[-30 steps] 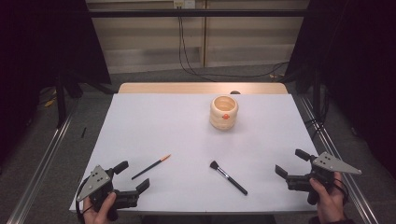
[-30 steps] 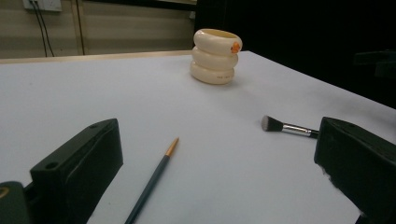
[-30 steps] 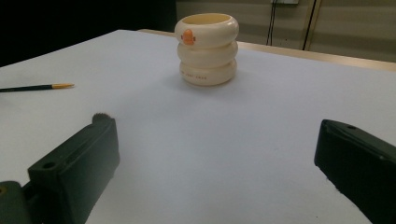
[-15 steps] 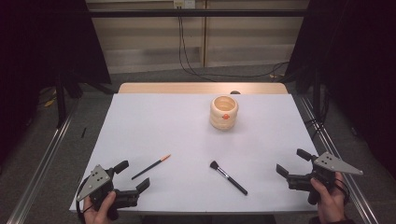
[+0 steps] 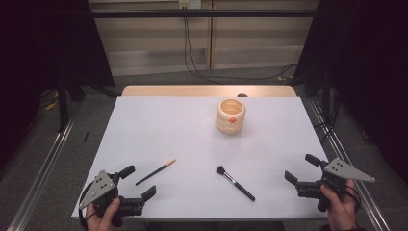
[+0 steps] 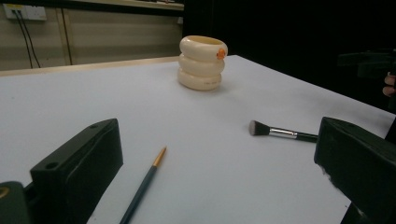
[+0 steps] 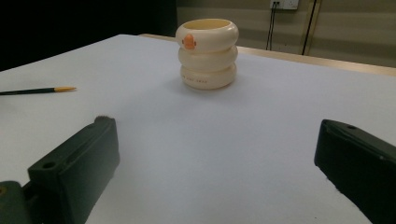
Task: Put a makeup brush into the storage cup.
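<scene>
A cream ribbed cup [image 5: 231, 116] with an orange mark stands upright right of centre on the white table [image 5: 163, 125]. A black makeup brush [image 5: 235, 183] lies flat near the front, bristles pointing far-left. To its left lies a thin dark brush [image 5: 155, 172] with an orange tip. My left gripper [image 5: 138, 181] rests open at the front left corner, just short of the thin brush [image 6: 142, 184], with nothing between its jaws. My right gripper [image 5: 300, 167] is open at the front right edge, facing the cup [image 7: 207, 53], and holds nothing.
A strip of bare wood [image 5: 207, 91] borders the table's far edge. Metal rails [image 5: 43, 168] run along the floor on both sides. Cables [image 5: 192, 53] hang from a wall socket behind the table. Dark curtains flank the area.
</scene>
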Motion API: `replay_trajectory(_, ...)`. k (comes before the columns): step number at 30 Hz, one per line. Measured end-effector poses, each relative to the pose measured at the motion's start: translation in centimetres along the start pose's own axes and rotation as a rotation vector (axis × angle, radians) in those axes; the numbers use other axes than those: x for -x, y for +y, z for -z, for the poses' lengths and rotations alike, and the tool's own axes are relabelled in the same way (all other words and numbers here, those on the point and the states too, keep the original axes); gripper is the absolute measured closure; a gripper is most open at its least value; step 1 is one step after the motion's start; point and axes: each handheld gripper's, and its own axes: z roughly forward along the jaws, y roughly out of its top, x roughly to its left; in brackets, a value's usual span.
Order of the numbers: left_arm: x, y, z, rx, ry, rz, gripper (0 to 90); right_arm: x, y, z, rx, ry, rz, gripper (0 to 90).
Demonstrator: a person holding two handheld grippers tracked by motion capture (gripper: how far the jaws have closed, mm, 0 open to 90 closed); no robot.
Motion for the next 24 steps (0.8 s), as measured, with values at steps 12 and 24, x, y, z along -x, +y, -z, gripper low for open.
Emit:
replay_trajectory(12,-0.3,1.3,-0.5,-0.044,-0.019,-0.043,1.2,-0.2,0.1,-0.3,-0.003,0.001,-0.004,0.0)
replay_trajectory(24,-1.7,2.2,-1.4,-0.096,-0.073,-0.079,3.6,-0.3,0.1,-0.5,-0.004,0.032,0.013,0.0)
